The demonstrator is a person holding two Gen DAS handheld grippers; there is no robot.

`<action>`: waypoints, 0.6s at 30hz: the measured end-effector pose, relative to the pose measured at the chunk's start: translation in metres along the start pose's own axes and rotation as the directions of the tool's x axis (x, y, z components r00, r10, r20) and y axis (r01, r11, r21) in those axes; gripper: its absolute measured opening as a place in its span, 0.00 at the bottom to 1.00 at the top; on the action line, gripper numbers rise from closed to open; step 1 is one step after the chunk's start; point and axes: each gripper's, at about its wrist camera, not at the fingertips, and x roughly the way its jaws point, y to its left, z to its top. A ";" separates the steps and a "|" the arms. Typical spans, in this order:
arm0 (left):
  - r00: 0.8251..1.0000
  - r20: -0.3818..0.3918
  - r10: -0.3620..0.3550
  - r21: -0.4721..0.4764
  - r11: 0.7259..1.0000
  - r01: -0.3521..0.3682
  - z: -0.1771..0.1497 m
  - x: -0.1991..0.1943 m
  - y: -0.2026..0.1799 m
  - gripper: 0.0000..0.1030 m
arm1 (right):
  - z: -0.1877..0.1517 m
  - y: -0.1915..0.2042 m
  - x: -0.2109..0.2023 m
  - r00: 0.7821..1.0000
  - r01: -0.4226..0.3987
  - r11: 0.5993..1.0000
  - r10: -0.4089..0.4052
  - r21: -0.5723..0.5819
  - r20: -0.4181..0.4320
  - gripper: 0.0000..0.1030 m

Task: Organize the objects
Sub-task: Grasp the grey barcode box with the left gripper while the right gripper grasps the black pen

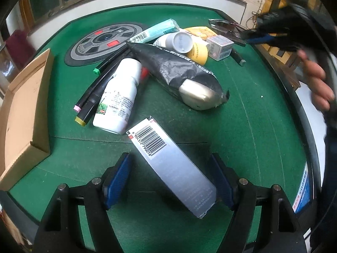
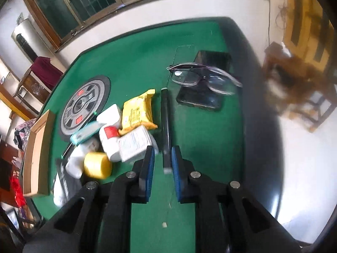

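Nearest the lens, the left gripper (image 1: 168,181) holds a silver barcoded box (image 1: 168,164) crosswise between half-spread fingers, apparently bound for the cardboard tray (image 1: 25,109) at the counter's (image 1: 252,126) left edge. The right gripper (image 2: 162,162) has its fingers drawn almost together around the end of a black marker (image 2: 165,122) lying apart from the clutter; whether the pads grip it cannot be told. Beyond, a white bottle (image 1: 118,97), black pouch (image 1: 179,67) and glasses (image 2: 202,78) await sorting.
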 end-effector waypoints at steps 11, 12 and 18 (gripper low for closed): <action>0.998 0.033 0.049 0.025 0.998 -0.050 0.001 0.000 0.002 0.52 | 0.030 0.013 0.061 0.987 0.120 0.992 -0.123 -0.040 -0.100 0.14; 0.998 0.035 0.046 0.026 0.999 -0.047 0.002 0.000 0.002 0.51 | 0.028 0.014 0.063 0.985 0.135 0.989 -0.140 -0.060 -0.096 0.13; 0.998 0.064 -0.018 -0.033 0.999 0.020 0.008 -0.002 0.018 0.22 | 0.012 0.002 0.049 0.992 0.104 0.994 -0.105 -0.016 -0.074 0.12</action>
